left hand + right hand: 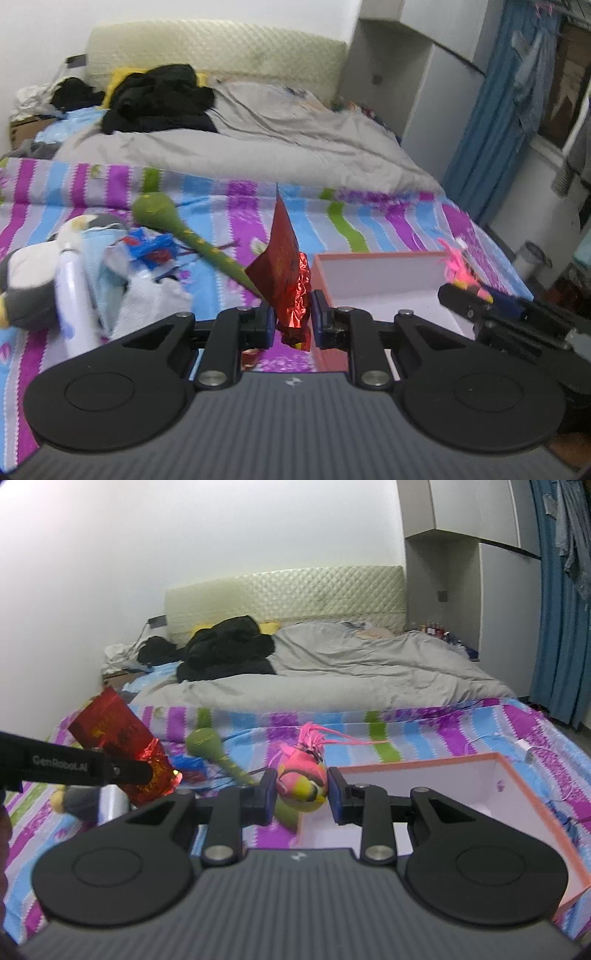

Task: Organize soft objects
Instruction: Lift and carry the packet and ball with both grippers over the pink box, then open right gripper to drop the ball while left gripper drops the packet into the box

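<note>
Tongs both gripping, raised over the bed (229, 206). Left tongs (293, 319) pinching a red foil bag (286, 266) by its crumpled lower end, narrow, bag standing up above the pads. Right tongs (302, 794) clamping a pink toy (301, 779), pink and yellow-green, tassels trailing up and away past the tips; narrow too.

Box (517, 775), pink-rimmed and white inside, lying open on the striped sheet just beyond and right of the right tongs, nothing visible inside. Same box (376, 273) sitting just ahead and right of the left tongs.

Green toy (173, 225), round-headed with a long tail, lying on the sheet ahead and left of the left tongs, tail reaching behind the bag. Plush (33, 284), grey and white, resting further left among a white bottle (74, 295) and pale cloths. Grey duvet (332, 668) and black clothes (225, 646) piling up far ahead, near the headboard (284, 598).

Right tongs (469, 291) also showing at the right of the left view, holding the pink toy.
</note>
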`<state>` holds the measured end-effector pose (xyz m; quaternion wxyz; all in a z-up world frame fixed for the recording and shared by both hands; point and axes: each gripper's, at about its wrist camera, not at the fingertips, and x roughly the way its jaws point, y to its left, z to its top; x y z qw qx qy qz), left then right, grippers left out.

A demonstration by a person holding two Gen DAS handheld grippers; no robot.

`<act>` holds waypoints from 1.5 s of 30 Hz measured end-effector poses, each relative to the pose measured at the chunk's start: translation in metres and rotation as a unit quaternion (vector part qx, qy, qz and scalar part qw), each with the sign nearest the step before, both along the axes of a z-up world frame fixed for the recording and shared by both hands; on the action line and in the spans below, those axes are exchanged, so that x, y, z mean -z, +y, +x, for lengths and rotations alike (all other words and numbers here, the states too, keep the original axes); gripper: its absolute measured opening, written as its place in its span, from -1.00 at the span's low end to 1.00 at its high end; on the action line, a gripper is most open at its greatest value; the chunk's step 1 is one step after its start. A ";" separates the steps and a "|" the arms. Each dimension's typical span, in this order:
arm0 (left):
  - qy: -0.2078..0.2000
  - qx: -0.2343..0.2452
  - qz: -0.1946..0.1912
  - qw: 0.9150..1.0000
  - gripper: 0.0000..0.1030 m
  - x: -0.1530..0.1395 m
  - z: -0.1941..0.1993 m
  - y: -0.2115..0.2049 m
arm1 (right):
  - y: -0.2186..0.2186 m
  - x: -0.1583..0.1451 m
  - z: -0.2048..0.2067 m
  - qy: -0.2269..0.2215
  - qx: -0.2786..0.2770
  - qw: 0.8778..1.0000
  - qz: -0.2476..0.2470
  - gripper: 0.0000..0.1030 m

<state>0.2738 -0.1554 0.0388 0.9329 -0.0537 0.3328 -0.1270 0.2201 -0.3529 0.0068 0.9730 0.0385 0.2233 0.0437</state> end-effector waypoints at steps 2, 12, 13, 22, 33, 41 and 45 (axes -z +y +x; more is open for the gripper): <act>0.010 0.014 0.008 1.000 -0.56 0.000 0.012 -0.018 | -0.014 0.000 0.007 0.007 0.012 1.000 0.004 -0.38; 0.067 0.084 0.044 0.993 -0.56 0.042 0.066 -0.112 | -0.082 0.045 0.045 0.101 0.079 0.992 -0.002 -0.38; 0.076 0.088 0.044 0.992 -0.56 0.048 0.068 -0.117 | -0.085 0.051 0.047 0.112 0.081 0.990 0.000 -0.38; 0.135 0.140 0.072 0.978 -0.56 0.102 0.085 -0.164 | -0.121 0.109 0.056 0.191 0.115 0.975 0.021 -0.38; 0.145 0.144 0.064 0.977 -0.11 0.117 0.084 -0.177 | -0.140 0.119 0.045 0.201 0.123 0.971 0.041 -0.14; 0.096 0.124 0.053 0.986 0.01 0.090 0.065 -0.151 | -0.130 0.095 0.029 0.167 0.121 0.977 0.053 0.09; 0.061 0.117 0.047 0.990 0.01 0.069 0.046 -0.132 | -0.120 0.076 0.015 0.140 0.114 0.982 0.058 0.09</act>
